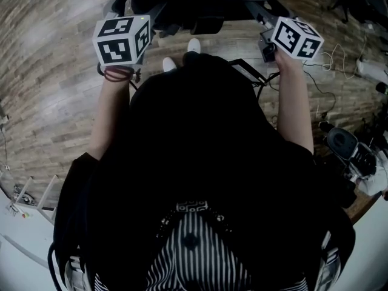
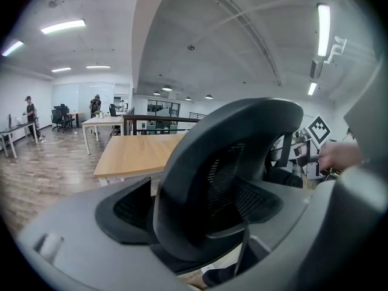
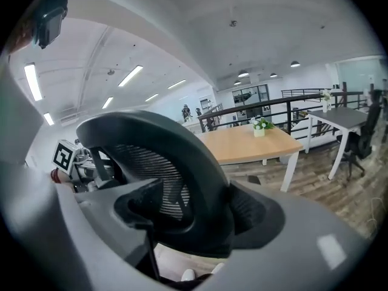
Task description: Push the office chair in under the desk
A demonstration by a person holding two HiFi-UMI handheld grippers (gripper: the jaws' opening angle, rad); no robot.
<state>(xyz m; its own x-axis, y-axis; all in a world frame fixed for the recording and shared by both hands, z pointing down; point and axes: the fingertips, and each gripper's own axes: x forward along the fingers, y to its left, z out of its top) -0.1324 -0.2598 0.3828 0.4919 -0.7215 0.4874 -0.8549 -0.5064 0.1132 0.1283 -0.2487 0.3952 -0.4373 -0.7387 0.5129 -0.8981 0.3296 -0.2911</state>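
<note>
Left tool (image 2: 203,238) and right tool (image 3: 182,238) both gape open, office chair (image 2: 227,174) headrest between jaws.

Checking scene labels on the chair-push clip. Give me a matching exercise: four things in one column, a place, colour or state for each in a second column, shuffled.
Things:
1. chair headrest
2. desk
3. potted plant
4. ceiling light

Descriptions:
A. stands on the desk top
B. lit strip overhead
C. dark mesh, nearest the gripper cameras
D. pale wood top on white legs

Pairs: 1-C, 2-D, 3-A, 4-B
</note>
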